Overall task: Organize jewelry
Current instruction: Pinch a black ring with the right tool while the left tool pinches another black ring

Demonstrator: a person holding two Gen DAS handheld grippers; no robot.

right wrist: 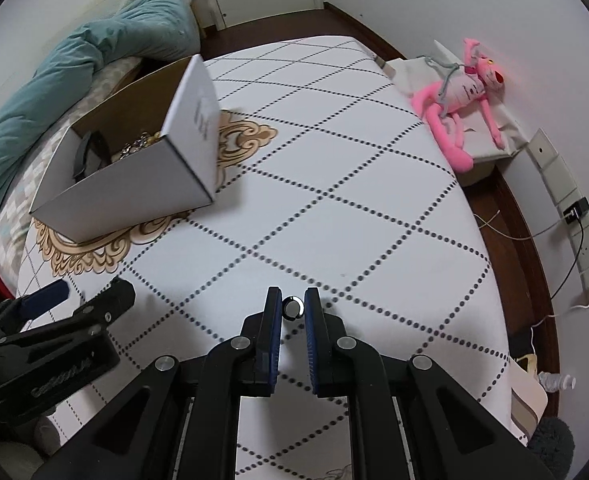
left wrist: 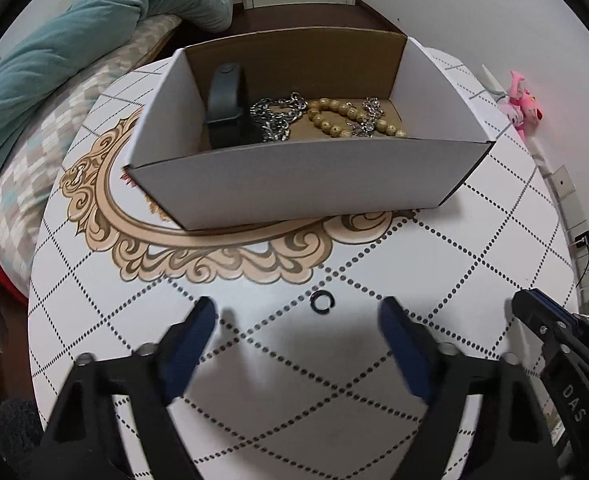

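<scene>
The right gripper (right wrist: 293,307) has its jaws nearly closed around a small ring (right wrist: 293,307) on the desk (right wrist: 374,220), well short of the box (right wrist: 134,196). The ring looks light, hard and slippery; pinch it across its rim. The left gripper (left wrist: 298,316) has its jaws wide apart, holding nothing.

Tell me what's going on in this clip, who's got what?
A person with two handheld grippers is sorting jewelry into a cardboard box on a patterned table. The right gripper is closed on a small ring just above the tabletop. The left gripper is open and empty, with a small black ring lying on the table ahead of it. The box already holds a black band, a silver chain and a wooden bead bracelet.
</scene>
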